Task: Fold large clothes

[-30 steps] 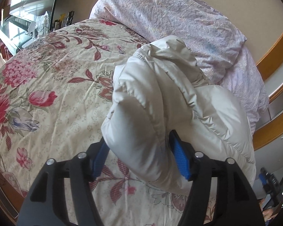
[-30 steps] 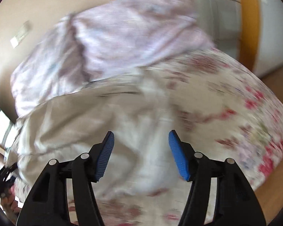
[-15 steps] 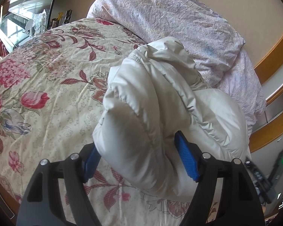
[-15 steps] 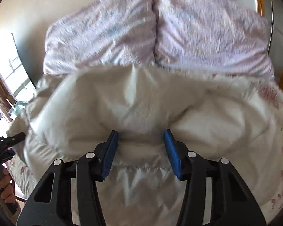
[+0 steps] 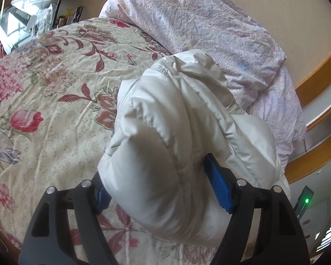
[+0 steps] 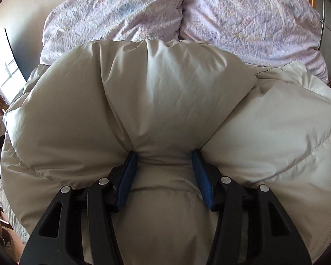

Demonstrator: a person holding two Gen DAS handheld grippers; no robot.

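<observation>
A puffy cream-white down jacket (image 5: 172,132) lies bunched on a floral bedspread (image 5: 55,88). In the left wrist view my left gripper (image 5: 158,183) straddles a thick padded fold of it, blue pads pressed into both sides; the left pad is mostly hidden. In the right wrist view the jacket (image 6: 165,84) fills most of the frame. My right gripper (image 6: 164,156) pinches a padded section, and the fabric puckers between its blue pads (image 6: 128,172).
Two lilac pillows (image 6: 187,15) lie against the headboard wall behind the jacket; one also shows in the left wrist view (image 5: 209,28). A wooden bed frame (image 5: 315,72) runs on the right. A cluttered side table (image 5: 22,19) stands at far left.
My right gripper swung onto the jacket and closed on a padded section. My left gripper pushed a little further around its fold, which now covers the left pad.
</observation>
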